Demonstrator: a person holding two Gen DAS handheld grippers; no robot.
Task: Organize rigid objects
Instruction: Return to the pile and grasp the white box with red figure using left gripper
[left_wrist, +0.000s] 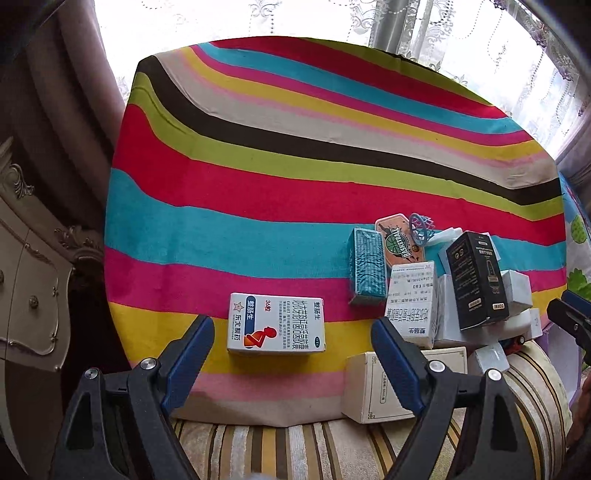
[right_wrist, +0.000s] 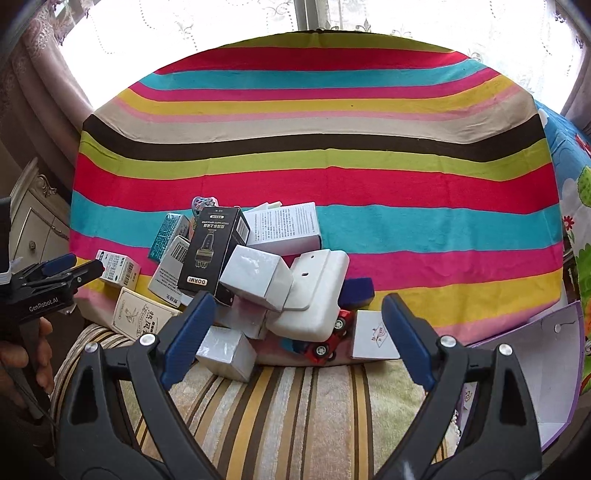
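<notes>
Several boxes (right_wrist: 255, 277) heaped around white plastic case (right_wrist: 317, 295), toy car (right_wrist: 328, 339).

Each hand-held gripper (left_wrist: 291, 334) has black arms, blue ribbed pads, silver screws.

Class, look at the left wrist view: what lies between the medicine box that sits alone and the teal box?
Nothing: in the left wrist view only bare striped cloth separates the lone medicine box from the teal box.

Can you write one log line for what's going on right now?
left tongs: open, empty | right tongs: open, empty | box pile: untouched | medicine box: apart
</notes>
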